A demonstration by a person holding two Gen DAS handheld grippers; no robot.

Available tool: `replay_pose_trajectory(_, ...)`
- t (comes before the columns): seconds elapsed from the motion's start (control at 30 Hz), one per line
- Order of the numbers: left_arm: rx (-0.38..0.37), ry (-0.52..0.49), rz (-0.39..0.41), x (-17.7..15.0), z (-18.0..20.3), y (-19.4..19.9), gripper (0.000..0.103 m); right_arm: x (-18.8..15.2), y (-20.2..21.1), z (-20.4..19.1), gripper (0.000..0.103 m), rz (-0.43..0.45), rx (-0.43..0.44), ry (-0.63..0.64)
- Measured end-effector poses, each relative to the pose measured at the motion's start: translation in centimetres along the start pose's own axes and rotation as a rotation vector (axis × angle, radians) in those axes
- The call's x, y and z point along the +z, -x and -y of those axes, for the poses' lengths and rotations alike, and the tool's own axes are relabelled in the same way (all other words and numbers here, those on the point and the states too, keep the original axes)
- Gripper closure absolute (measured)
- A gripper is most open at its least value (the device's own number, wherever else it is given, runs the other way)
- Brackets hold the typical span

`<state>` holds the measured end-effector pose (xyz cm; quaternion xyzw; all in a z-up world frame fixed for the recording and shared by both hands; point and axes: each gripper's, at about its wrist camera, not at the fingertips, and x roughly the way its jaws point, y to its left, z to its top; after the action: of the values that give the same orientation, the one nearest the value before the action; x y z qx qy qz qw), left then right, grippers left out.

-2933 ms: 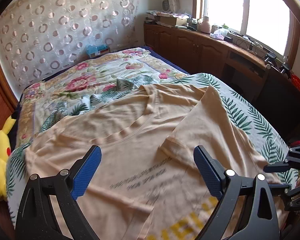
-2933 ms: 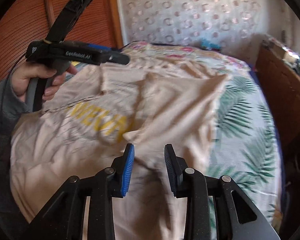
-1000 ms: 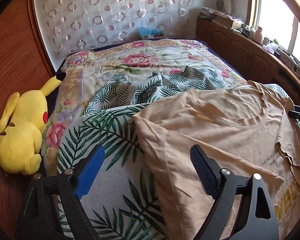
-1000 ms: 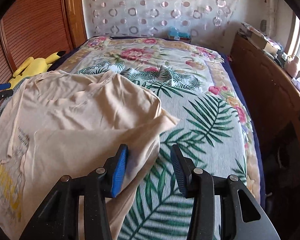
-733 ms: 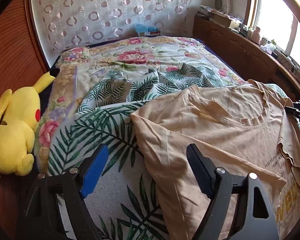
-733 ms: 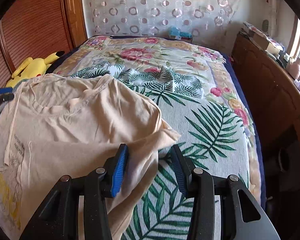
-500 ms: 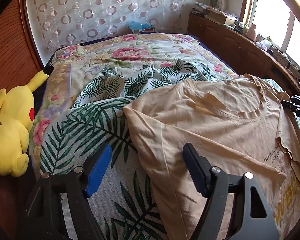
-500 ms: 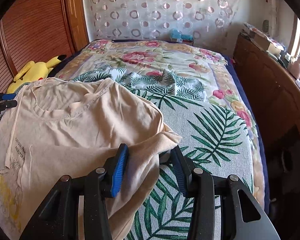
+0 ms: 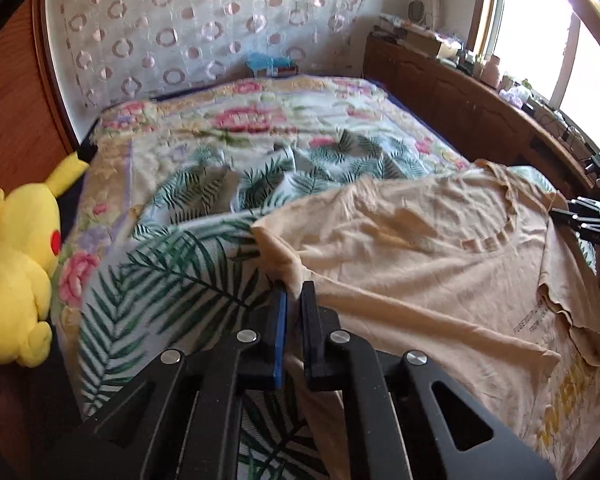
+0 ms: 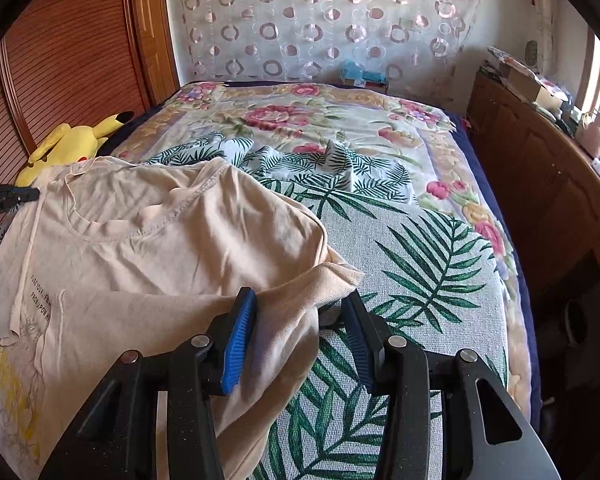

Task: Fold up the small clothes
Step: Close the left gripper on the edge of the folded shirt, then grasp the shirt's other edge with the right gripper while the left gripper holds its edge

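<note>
Where it lies spread on the leaf-print bedspread (image 9: pixel 168 264), the beige T-shirt (image 9: pixel 428 256) has one sleeve edge pinched in the left gripper (image 9: pixel 293 300); right gripper (image 10: pixel 300 316) spread, straddling the other sleeve.

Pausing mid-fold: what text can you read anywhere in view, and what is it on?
"FROM UPON": small dark print on the t-shirt, second line, cut off by a fold.
"FUSE YOUR": the line above it; the rest is unclear.
Large yellow letters lower on the shirt: crumpled, unreadable.
White print on the side of the left gripper, seen from the right wrist view: too small to read.
</note>
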<state>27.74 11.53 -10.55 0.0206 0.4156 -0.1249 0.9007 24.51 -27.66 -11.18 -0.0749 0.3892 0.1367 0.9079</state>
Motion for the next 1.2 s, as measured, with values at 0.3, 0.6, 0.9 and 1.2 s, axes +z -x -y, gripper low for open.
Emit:
replay_pose_trajectory(0.3, 0.036, 0.028, 0.015, 0.3, -1.2, 0.8, 0.096, 0.2, 0.0, -0.1, 0.057, -0.002, -0.002, 0.001)
replay_pose_trajectory(0.6, 0.002, -0.010, 0.015, -1.0, 1.0, 1.7, 0.097, 0.3, 0.1, -1.1, 0.095, 0.008, 0.061, 0.065)
replay_pose_trajectory(0.9, -0.034, -0.040, 0.105, -3.7, 3.8, 7.9, 0.097, -0.3, 5.7, -4.3, 0.099, 0.146, 0.023, 0.136)
replay_pose_trajectory(1.2, -0.043, -0.023, 0.220, -9.7, 4.7, 15.9, 0.097, -6.4, 15.5, -5.0, 0.099, 0.264, 0.075, 0.103)
